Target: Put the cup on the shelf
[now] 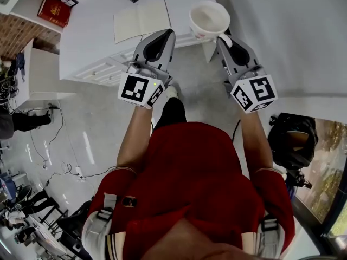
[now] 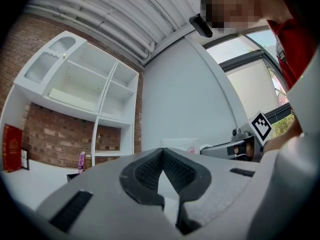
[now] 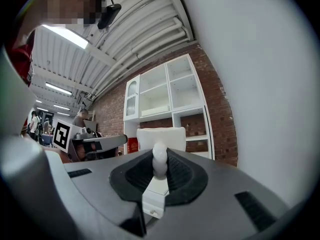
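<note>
Cup [image 1: 209,18], white and upright with its mouth up, hangs in the air over the near edge of the white surface [image 1: 92,37], carried by its handle [image 3: 159,159]. Beyond it, well apart, a tall white shelf [image 3: 170,96] stands against a brick wall, its compartments mostly bare. An open notebook [image 1: 142,19] lies on the surface, and a red book [image 1: 54,10] sits off to the left. The right tongs [image 1: 224,38] are clamped on the handle, with the cup's body just past their tips. The left tongs [image 2: 162,150] are closed tip to tip, with nothing between them, level beside the right.
</note>
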Demonstrator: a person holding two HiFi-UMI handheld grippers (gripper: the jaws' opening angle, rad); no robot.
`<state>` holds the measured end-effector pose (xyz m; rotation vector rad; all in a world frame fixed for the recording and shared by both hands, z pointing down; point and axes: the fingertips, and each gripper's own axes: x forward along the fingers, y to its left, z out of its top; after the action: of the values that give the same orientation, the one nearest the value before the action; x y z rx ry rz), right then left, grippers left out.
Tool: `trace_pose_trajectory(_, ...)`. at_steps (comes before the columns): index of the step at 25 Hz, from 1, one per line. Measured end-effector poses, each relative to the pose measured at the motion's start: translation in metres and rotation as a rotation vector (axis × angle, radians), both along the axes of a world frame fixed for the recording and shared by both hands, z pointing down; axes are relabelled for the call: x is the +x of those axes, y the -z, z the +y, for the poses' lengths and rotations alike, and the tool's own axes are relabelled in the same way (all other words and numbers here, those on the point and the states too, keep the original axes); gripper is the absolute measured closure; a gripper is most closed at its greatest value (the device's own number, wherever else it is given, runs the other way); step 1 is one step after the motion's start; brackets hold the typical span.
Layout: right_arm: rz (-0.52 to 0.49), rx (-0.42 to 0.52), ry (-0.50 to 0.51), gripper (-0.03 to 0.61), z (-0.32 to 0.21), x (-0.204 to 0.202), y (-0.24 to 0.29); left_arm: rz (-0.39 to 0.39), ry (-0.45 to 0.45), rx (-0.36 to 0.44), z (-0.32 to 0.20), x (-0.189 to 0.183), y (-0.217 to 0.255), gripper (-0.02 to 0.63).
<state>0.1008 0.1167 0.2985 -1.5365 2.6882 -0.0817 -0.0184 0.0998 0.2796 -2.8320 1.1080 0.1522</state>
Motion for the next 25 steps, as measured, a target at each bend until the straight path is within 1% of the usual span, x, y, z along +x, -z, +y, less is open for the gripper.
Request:
trace_pose_trajectory(6,0.009,-0.016,-0.043,0.538,-0.08,-0.015,-0.005,-0.002,-0.033,-0.01,-0.083,-0.016,-0.006,0.611)
trace_pose_trajectory(13,0.022,-0.024,-0.083,0.538,-0.165,-0.046,-0.004,-0.007,-0.089,-0.007,-0.169,-0.039,-0.006,0.611)
trace_pose_trajectory(19,0.027,-0.041,-0.127,0.538,-0.221,-0.06,-0.012,-0.006,-0.129,-0.011,-0.222,-0.055,-0.013,0.611)
trace_pose_trajectory(25,0.055,-0.06,-0.151,0.538,-0.264,-0.063,-0.022,0.001,-0.14,-0.028,-0.261,-0.058,-0.021,0.611)
